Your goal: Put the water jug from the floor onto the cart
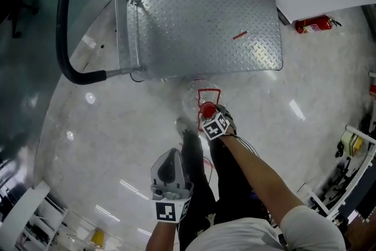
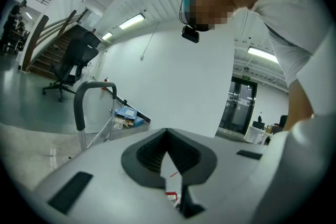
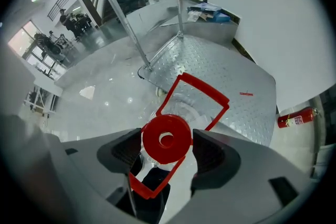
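Note:
The water jug [image 1: 198, 96] is clear plastic with a red cap [image 1: 207, 109] and a red frame handle [image 3: 202, 88]. It stands on the pale floor just in front of the cart's near edge. My right gripper [image 1: 208, 112] points steeply down over its top. In the right gripper view the red cap [image 3: 167, 137] lies between the right gripper's [image 3: 168, 150] spread jaws, a pad close on each side, open. My left gripper [image 1: 173, 156] hangs lower left of the jug, shut and holding nothing. The cart's deck [image 1: 205, 26] is bare diamond plate.
The cart's black push handle [image 1: 64, 14] rises at its left end. A red fire extinguisher [image 1: 311, 24] lies by the white wall to the right of the cart. Racks [image 1: 352, 150] stand at the right edge. The person's dark legs [image 1: 194, 191] are below the jug.

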